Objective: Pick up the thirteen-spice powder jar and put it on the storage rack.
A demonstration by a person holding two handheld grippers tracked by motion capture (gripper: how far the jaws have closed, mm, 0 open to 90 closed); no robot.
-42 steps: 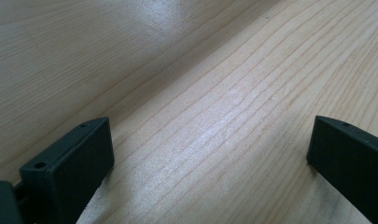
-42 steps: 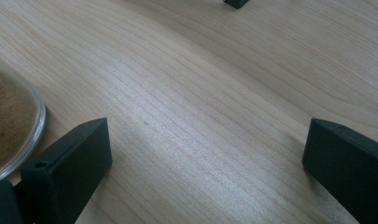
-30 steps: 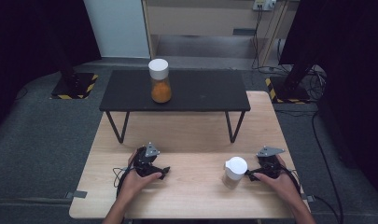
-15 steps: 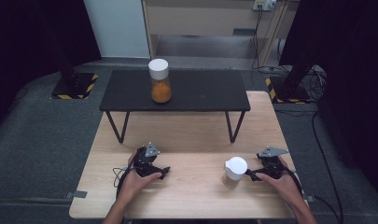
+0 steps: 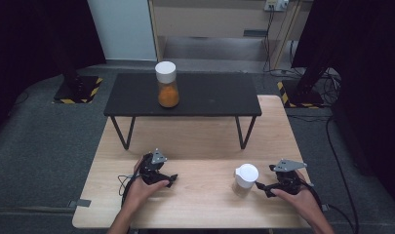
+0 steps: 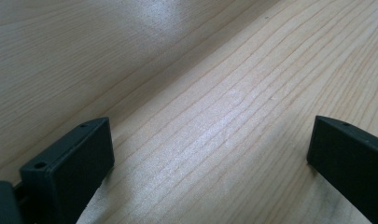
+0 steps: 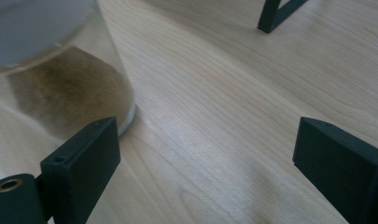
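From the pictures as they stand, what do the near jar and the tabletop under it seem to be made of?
Near jar: clear plastic or glass, brownish powder showing through; its cap is matte white, probably plastic. Tabletop: pale wood or wood-look laminate, grain lines visible, slight sheen.

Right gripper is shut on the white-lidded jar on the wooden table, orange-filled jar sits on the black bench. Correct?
Not quite. The right gripper is open, not shut on the white-lidded jar: in the right gripper view the jar stands off to one side, outside the jaws, with only wooden table between them. The orange-filled jar does sit on the black bench.
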